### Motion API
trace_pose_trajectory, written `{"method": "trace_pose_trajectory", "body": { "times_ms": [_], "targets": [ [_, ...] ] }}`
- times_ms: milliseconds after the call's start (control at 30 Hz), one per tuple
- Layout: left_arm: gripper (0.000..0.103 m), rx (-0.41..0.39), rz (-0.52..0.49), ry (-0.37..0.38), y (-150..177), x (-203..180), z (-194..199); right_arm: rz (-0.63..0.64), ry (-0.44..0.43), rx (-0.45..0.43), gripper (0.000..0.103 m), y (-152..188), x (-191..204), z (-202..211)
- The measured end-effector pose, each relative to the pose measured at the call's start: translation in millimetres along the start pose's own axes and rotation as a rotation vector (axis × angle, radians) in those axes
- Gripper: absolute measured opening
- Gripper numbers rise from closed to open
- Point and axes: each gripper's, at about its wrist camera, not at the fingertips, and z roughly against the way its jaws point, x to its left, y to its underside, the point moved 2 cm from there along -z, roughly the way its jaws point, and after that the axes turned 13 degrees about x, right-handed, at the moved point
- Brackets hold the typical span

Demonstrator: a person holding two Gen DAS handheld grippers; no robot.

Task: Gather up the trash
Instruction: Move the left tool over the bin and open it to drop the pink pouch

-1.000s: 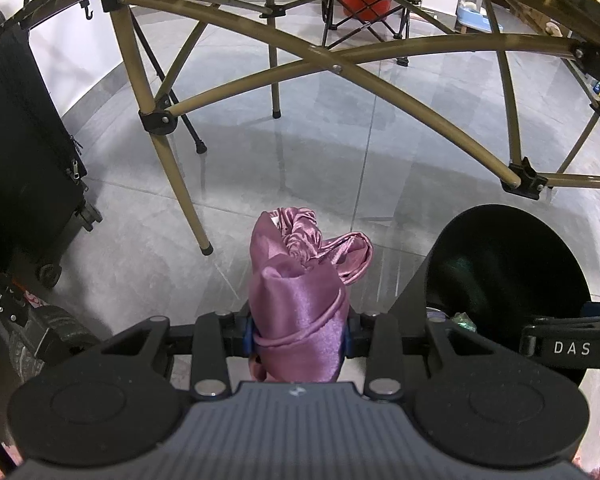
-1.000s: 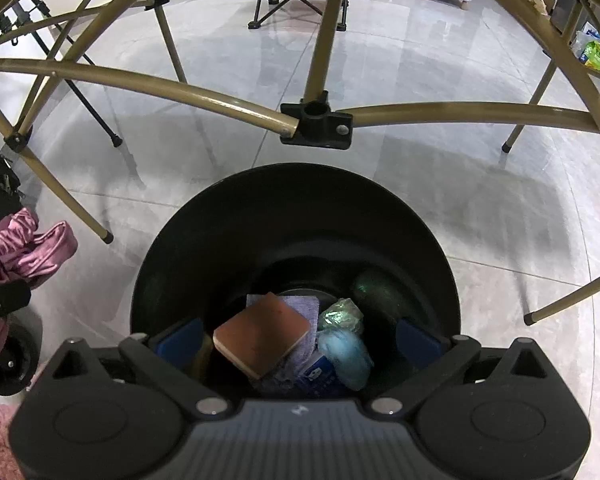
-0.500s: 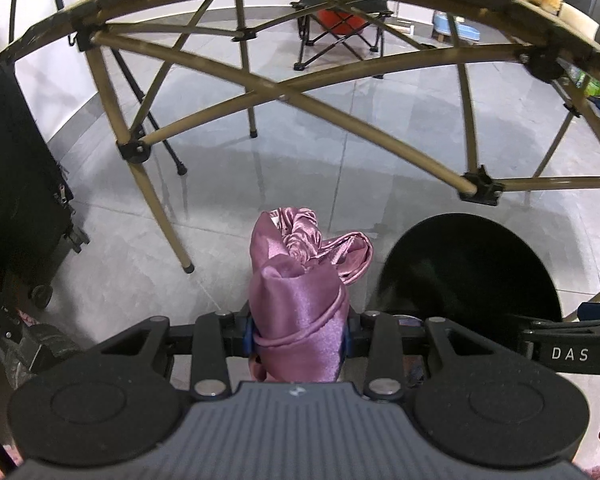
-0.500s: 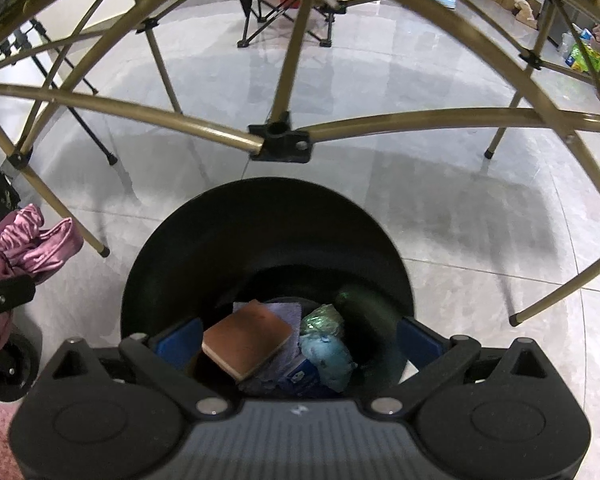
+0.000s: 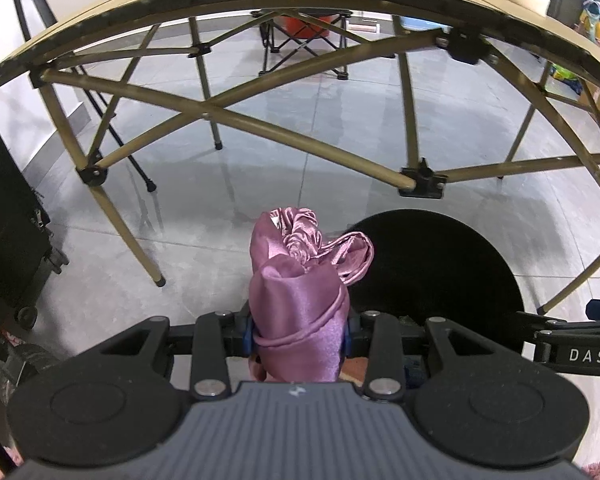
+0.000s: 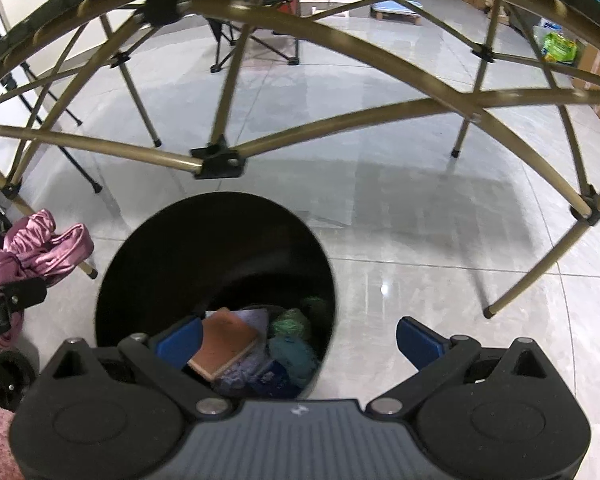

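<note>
Two grippers show, one per view. Left gripper (image 5: 299, 334): jaws pinched on a bundle of pink cloth (image 5: 300, 304), satin-smooth and glossy, with a gathered frill at its top; it stands in the lower centre of the left view, up out of the blue pads. Right gripper (image 6: 298, 340): jaws spread wide, nothing pressed between the blue pads (image 6: 418, 340); the left pad sits over the bin mouth, the right pad outside the rim.

Bin (image 6: 148, 272): round, black, matt, smooth-walled, standing on the floor at lower centre of the right view. Inside it lie a flat brown pad (image 6: 224, 342), crumpled green and teal wrappers (image 6: 294, 340) and some bluish paper. In the left view the bin rim (image 5: 452, 220) lies just right of the cloth.

Table frame (image 5: 260, 128): thin tan metal tubes crossed and joined by black plastic connectors, arching across the upper half of both views, close above the bin. Floor (image 6: 400, 220): pale glossy tile, open to the right of the bin between the frame legs. Black wheeled case (image 5: 16, 220) bounds the left edge
</note>
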Motion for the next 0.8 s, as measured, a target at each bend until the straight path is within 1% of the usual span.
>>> {"method": "trace_pose_trajectory", "body": {
  "times_ms": [367,800],
  "targets": [
    [0.037,0.01,-0.075,0.016,-1.7,-45.9,-6.0,-0.091,0.017,-0.012,0.103,14.3,-47.3,3.7],
    [0.037,0.039,-0.133,0.048,-2.5,-93.7,-17.3,-0.163,0.031,-0.022,0.103,23.2,-80.2,3.5]
  ]
}}
